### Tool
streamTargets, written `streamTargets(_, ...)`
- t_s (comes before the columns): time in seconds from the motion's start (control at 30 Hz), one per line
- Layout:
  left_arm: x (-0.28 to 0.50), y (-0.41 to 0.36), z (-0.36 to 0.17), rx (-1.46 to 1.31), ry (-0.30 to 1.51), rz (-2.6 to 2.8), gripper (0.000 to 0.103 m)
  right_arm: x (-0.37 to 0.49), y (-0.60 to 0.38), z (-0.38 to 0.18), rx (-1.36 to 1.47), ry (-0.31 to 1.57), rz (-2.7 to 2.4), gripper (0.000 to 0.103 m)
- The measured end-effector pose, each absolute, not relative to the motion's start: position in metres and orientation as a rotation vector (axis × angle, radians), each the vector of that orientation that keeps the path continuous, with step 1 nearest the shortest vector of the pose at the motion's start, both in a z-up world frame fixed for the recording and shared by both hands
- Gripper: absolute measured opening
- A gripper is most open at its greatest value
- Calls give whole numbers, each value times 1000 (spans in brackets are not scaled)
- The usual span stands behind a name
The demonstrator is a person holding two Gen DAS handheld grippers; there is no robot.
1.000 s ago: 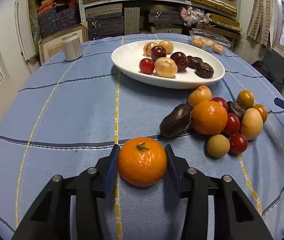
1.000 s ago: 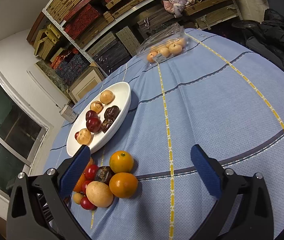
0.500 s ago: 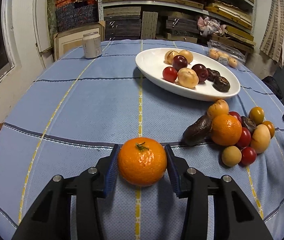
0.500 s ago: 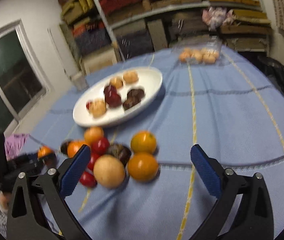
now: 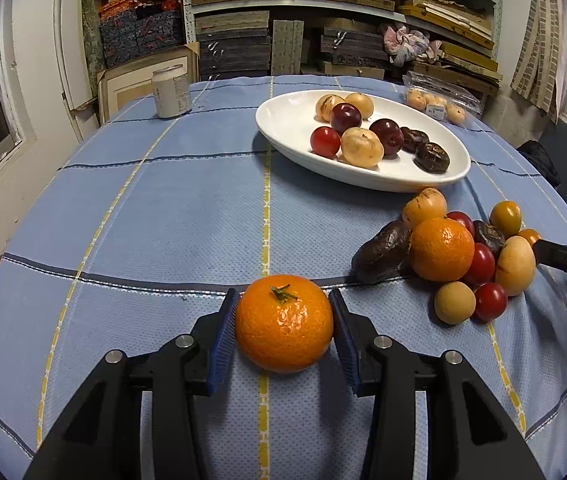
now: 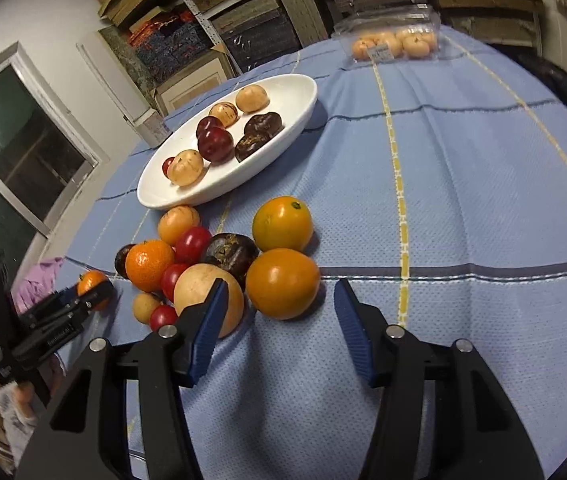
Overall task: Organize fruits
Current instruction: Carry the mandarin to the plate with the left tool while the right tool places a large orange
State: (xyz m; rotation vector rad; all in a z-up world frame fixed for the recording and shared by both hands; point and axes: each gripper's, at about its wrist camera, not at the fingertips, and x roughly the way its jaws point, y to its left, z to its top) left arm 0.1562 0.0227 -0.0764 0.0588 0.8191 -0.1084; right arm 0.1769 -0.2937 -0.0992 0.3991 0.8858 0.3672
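Blue tablecloth [image 5: 187, 216], left gripper [image 5: 283, 328] angled down, clamping tangerine [image 5: 283, 326]

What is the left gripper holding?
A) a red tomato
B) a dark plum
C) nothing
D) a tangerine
D: the left gripper has its blue pads pressed against both sides of a tangerine with a green stem, apart from the fruit pile and the plate.

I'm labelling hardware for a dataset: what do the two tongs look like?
Both the left tongs and right tongs are matte black, angular plastic frames with triangular cut-outs, round silver pivot bolts and ribbed blue pads on the inner faces. No cables or sleeves show.
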Motion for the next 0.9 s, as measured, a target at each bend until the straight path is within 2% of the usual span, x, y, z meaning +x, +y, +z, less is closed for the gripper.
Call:
streamTargets(0.27, 159, 22, -78, 58, 836, -110, 45, 187, -296, -103, 469, 908, 382, 54)
streamTargets(0.33, 160, 22, -79, 56, 842, -110, 45, 188, -295, -104, 474, 910, 381, 51)
streamTargets(0.37, 160, 22, -80, 54, 844, -110, 45, 189, -295, -104, 471, 913, 375, 44)
streamTargets(0.43, 160, 23, -80, 49, 845, -112, 46, 187, -292, -104, 442, 914, 365, 41)
streamTargets(0.63, 160, 22, -80, 50, 845, -119, 46, 182, -285, -102, 383, 901, 359, 40)
streamTargets(0.9, 162, 33, -62, -23, 790, -125, 45, 180, -298, -87, 458, 846, 369, 40)
